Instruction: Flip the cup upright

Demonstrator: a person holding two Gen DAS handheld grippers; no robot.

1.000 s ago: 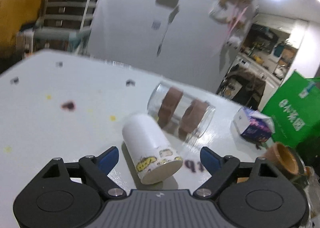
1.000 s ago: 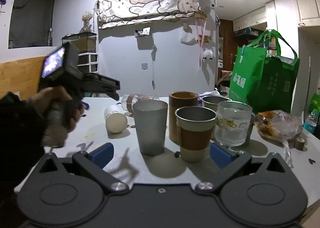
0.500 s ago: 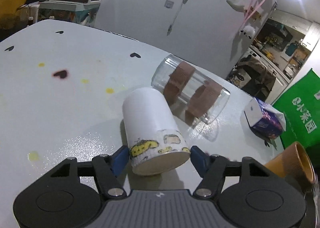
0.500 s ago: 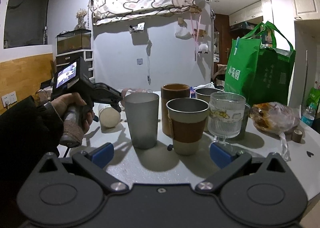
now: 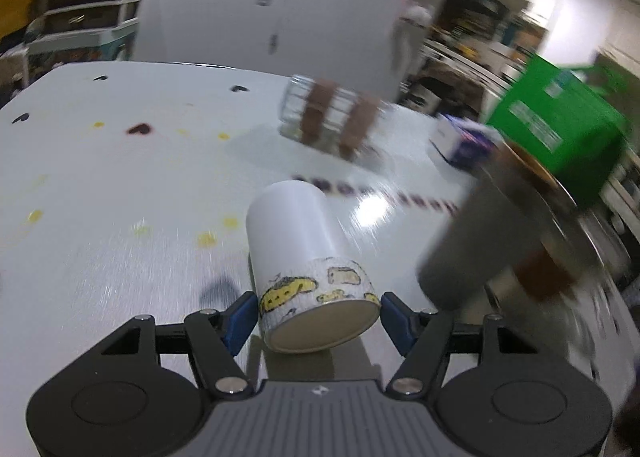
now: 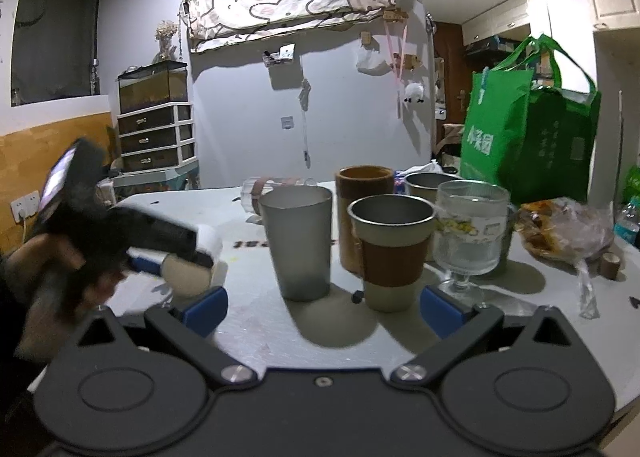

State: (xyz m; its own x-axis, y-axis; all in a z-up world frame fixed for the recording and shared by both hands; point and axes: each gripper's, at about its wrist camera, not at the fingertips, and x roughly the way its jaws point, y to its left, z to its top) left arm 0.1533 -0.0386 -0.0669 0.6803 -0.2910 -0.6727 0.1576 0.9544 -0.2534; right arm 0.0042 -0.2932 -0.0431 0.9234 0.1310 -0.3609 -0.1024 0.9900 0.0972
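My left gripper (image 5: 318,317) pinches the white cup (image 5: 308,257) at the end nearest me, a blue pad against each side of its yellow-and-white printed band. The cup's long axis runs away from me along my fingers, tilted a little leftward, with one flat tan end facing my camera and the plain white end pointing out over the table (image 5: 100,217); I cannot tell whether it touches the surface. From my right wrist view the cup (image 6: 192,269) shows at the left, gripped sideways by that tool with its tan face toward me. My right gripper (image 6: 322,307) hangs spread wide with nothing between its pads, facing a grey tumbler (image 6: 298,241), a sleeved metal cup (image 6: 390,253), a brown cup (image 6: 364,193) and a stemmed glass (image 6: 470,233), all standing upright. The tabletop is glossy white with yellow spots and small dark heart marks; a clear glass (image 5: 328,121) with brown bands lies on its side farther back. A green bag (image 6: 528,137) stands at the right, a drawer unit (image 6: 158,137) against the grey wall.
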